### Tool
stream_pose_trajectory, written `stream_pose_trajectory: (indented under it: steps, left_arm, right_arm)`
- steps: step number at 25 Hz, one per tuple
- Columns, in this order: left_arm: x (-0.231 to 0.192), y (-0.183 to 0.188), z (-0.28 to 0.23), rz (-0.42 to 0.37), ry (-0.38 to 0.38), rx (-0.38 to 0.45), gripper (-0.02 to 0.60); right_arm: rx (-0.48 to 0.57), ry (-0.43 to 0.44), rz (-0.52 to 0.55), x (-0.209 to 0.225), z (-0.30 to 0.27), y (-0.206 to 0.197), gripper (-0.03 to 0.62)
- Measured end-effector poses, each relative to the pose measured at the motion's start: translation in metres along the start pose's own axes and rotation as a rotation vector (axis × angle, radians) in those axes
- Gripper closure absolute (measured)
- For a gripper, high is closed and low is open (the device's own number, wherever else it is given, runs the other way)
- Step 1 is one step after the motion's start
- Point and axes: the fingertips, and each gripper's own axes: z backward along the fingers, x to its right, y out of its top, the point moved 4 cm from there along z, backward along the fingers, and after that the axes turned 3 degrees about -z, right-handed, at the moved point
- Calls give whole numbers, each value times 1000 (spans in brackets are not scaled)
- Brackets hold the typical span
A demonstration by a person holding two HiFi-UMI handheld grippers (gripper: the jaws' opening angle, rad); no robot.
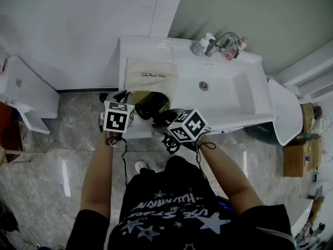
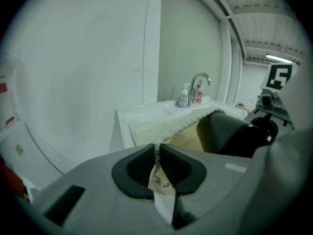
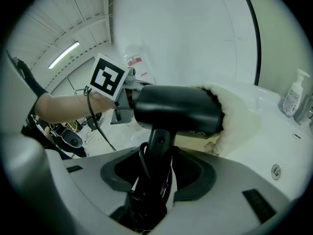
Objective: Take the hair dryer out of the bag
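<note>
The left gripper (image 2: 157, 148), nearly closed, pinches the rim of the limp cloth bag (image 2: 164, 127); the right gripper (image 3: 159, 153) clamps the handle of the rigid, likely top-heavy hair dryer (image 3: 178, 110).

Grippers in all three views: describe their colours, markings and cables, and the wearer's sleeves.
Both the left gripper and the right gripper have grey bodies with black ribbed pads. Each carries a white cube with black square markers. Thin black cables loop below them. The person wears a short-sleeved black T-shirt with white stars.
</note>
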Motion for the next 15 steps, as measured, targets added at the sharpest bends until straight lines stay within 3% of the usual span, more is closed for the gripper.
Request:
stream_pose_trajectory:
  steps: [9, 15]
  left_arm:
    - [29, -5, 6, 43, 46, -16, 531]
    - [48, -7, 13, 58, 144, -31, 531]
  right_arm:
    - [19, 143, 35, -18, 21, -24, 405]
    - [45, 237, 66, -14, 55, -43, 406]
